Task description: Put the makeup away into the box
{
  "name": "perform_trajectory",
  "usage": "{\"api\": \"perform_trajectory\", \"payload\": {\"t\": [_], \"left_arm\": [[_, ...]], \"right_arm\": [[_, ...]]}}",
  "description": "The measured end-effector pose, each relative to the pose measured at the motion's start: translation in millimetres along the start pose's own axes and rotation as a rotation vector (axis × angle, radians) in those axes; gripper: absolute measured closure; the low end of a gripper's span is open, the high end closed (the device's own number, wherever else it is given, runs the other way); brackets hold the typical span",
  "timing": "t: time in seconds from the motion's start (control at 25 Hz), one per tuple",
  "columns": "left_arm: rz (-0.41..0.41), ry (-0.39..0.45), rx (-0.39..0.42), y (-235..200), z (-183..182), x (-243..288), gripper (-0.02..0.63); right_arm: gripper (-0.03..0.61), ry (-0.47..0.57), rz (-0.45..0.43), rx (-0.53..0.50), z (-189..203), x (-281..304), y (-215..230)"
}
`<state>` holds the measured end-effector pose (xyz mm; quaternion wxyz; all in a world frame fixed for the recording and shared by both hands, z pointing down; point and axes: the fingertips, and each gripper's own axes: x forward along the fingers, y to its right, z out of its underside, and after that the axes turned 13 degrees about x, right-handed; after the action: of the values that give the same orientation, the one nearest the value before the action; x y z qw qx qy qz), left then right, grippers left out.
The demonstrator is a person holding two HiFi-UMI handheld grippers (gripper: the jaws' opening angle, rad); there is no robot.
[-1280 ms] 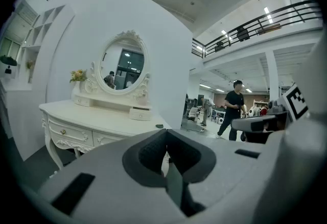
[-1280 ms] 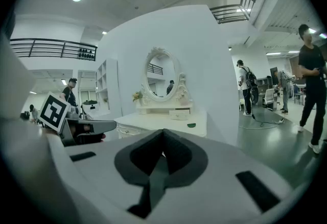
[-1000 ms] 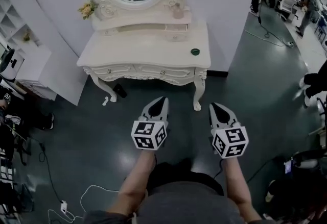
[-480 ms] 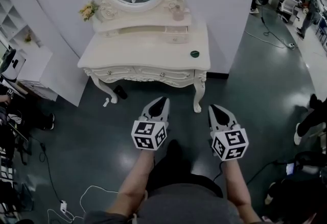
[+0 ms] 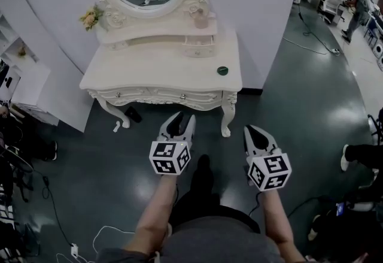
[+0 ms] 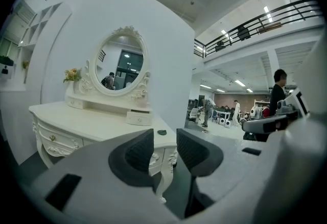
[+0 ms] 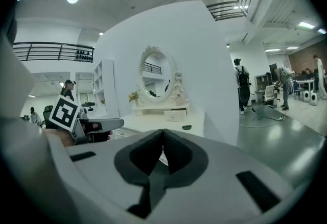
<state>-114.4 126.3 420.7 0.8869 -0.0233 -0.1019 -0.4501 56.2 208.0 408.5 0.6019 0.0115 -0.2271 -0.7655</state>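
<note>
A white dressing table (image 5: 149, 79) with an oval mirror stands ahead against the wall. A small dark green round compact (image 5: 222, 70) lies near its right edge, and it also shows as the compact (image 6: 162, 132) and the compact (image 7: 187, 127). A small white drawer box (image 5: 198, 46) sits under the mirror, with a pink bottle (image 5: 201, 17) above it. Both grippers hang over the floor, short of the table. My left gripper (image 5: 179, 122) is open; its jaws have just been opening, with nothing between them (image 6: 164, 141). My right gripper (image 5: 255, 133) is shut and empty (image 7: 163, 135).
White shelving (image 5: 24, 76) stands left of the table. A dark object (image 5: 133, 114) and a small white one (image 5: 116, 127) lie on the floor under it. Cables (image 5: 108, 232) trail at lower left. People (image 5: 359, 1) stand at far right.
The left gripper's jaws have parted from shut to open. Both grippers edged forward toward the table, and the table now sits further left in the head view.
</note>
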Motion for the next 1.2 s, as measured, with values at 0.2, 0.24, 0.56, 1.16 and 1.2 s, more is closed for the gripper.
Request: {"api": "perform_trajectory", "payload": {"t": [0.2, 0.24, 0.56, 1.16, 1.2], "left_arm": [[0.014, -0.011, 0.01, -26, 1, 43, 0.468], [0.018, -0.014, 0.012, -31, 0, 53, 0.466], [0.06, -0.034, 0.006, -71, -7, 127, 0.454], [0.23, -0.087, 0.047, -87, -3, 237, 0.449], [0.242, -0.09, 0.049, -86, -2, 241, 0.449]], "right_arm": [[0.573, -0.011, 0.019, 0.012, -7, 41, 16], [0.573, -0.012, 0.023, 0.015, -10, 50, 20], [0.572, -0.005, 0.074, 0.037, -39, 120, 46], [0.572, 0.007, 0.207, 0.083, -66, 193, 91], [0.572, 0.009, 0.214, 0.085, -67, 195, 92]]}}
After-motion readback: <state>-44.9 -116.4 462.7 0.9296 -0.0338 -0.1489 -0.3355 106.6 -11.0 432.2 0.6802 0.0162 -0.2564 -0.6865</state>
